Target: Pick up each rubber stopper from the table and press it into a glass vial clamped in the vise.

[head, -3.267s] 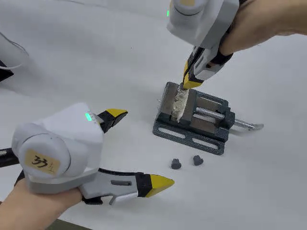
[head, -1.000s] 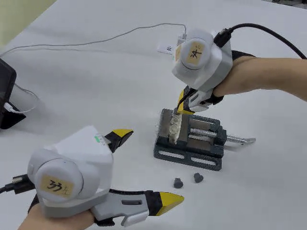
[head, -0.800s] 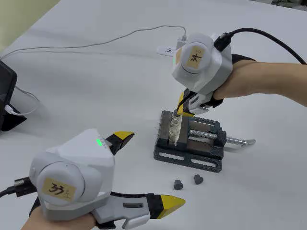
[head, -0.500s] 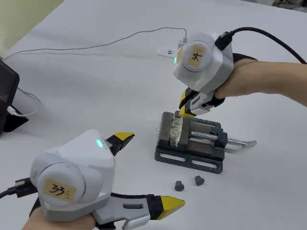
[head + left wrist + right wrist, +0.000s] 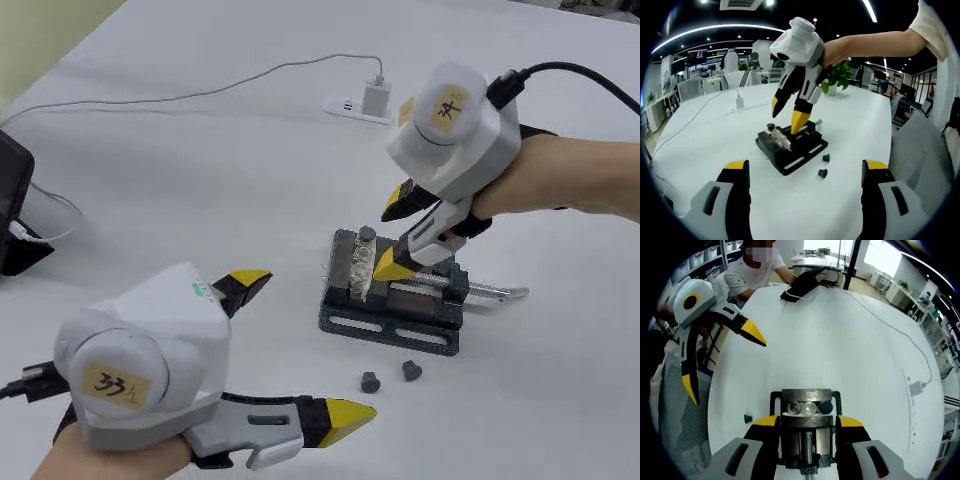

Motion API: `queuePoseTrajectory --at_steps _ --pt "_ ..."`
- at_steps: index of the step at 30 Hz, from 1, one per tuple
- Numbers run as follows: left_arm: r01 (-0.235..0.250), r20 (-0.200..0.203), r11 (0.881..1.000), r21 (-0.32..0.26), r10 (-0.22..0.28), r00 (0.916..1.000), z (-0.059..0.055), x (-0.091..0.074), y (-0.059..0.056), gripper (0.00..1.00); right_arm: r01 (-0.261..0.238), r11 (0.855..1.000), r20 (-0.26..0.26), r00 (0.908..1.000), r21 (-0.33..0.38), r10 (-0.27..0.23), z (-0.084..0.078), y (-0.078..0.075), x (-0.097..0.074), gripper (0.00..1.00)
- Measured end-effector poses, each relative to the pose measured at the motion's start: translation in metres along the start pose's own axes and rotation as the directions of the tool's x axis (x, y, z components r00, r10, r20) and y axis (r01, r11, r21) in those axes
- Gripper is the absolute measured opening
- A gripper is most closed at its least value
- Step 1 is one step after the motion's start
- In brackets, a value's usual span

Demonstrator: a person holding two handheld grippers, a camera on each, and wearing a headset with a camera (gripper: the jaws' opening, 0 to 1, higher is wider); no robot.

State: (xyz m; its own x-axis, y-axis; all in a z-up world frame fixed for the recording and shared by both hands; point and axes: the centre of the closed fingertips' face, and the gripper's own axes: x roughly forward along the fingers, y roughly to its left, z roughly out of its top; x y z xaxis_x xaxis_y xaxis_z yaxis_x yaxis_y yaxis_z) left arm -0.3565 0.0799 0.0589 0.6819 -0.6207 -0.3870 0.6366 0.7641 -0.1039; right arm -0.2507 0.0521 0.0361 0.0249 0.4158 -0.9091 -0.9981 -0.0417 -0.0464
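Cable (image 5: 150, 100) crosses the white table (image 5: 200, 180) to a plug adapter (image 5: 377, 98) behind the work, and a dark device (image 5: 12, 205) sits at your far left. In the right gripper view a person (image 5: 757, 270) in a white shirt is at the far end of the table.

Your right gripper (image 5: 390, 240) hangs just above the vise (image 5: 390, 310) with its jaws spread and nothing between them. In the head view its lower tip covers part of the vise top. The seated stopper (image 5: 367, 233) sits just beside that gripper, in the end vial of the clamped row. It is dark grey and round-topped. The two other vials (image 5: 802, 408) next to it are clear glass with open mouths.

Two loose stoppers (image 5: 370, 381) lie close together on the table, just in front of the vise base. Your left gripper (image 5: 300, 345) is held low to their left, well apart from the vise, jaws wide and empty.
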Motion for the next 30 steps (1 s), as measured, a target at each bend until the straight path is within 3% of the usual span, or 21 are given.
queuePoseTrajectory --at_steps 10,19,24,30 --pt "0.005 -0.004 1.0 0.017 -0.005 1.0 0.0 -0.002 0.0 0.92 0.018 0.995 0.076 0.9967 0.095 -0.026 -0.004 0.014 -0.013 0.39" --pt "0.009 -0.01 0.999 0.032 -0.009 0.9999 -0.002 -0.005 -0.002 0.91 0.041 0.974 0.167 0.9829 0.221 -0.079 -0.01 0.041 -0.024 0.36" --pt "0.019 -0.012 0.999 0.044 -0.018 0.9998 -0.003 -0.007 -0.005 0.91 0.058 0.952 0.19 0.9745 0.3 -0.119 -0.021 0.055 -0.023 0.35" --pt "0.028 -0.013 0.998 0.051 -0.027 0.9995 -0.004 -0.008 -0.008 0.9 0.062 0.951 0.184 0.9753 0.302 -0.122 -0.037 0.072 -0.022 0.32"
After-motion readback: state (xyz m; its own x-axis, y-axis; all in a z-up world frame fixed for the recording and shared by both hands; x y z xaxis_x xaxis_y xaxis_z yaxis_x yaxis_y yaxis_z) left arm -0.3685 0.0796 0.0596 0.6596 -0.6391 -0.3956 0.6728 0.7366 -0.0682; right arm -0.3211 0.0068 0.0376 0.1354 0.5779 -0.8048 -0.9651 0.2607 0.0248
